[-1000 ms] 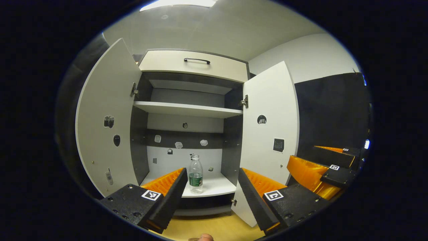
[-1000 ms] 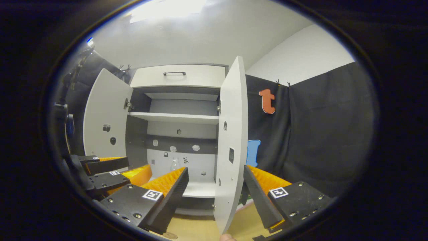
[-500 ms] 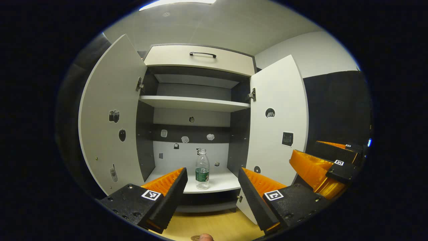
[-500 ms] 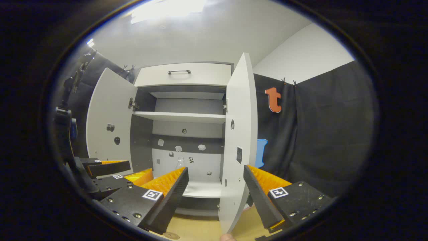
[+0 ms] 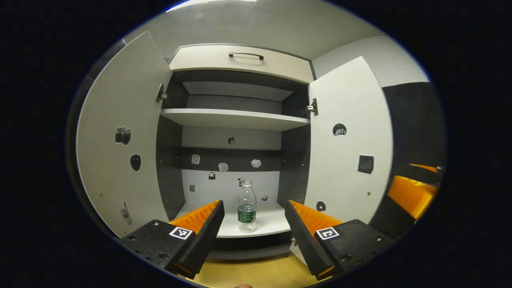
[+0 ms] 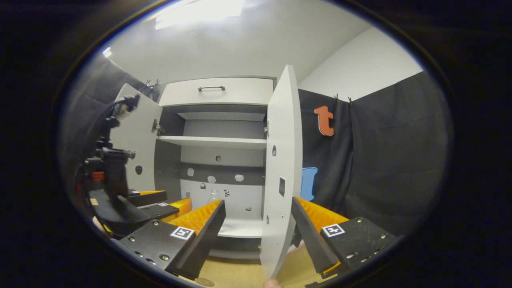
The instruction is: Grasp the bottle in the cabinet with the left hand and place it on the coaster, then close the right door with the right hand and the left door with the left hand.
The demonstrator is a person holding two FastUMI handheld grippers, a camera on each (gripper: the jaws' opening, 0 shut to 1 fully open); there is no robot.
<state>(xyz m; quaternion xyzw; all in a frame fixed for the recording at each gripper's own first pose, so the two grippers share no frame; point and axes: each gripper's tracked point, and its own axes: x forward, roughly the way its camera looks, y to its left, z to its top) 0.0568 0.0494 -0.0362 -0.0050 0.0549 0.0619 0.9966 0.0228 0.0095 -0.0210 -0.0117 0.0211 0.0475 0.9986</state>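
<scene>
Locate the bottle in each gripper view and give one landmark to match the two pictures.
Left gripper view: the bottle stands upright on the cabinet's lower shelf, low and centre, between the left hand-held gripper fingers but farther off.
Right gripper view: just the bottle's neck peeks above a finger of the right hand-held gripper, left of the right door.
Shared landmark: the black drawer handle on top.

The left claw point(image 5: 251, 224) has edged closer to the bottle point(image 5: 247, 206), apparently

Ceiling light point(image 6: 200, 10) blown out at top, cabinet point(image 5: 236, 120) interior dim, strong fisheye bending at edges, focus sharp.
</scene>
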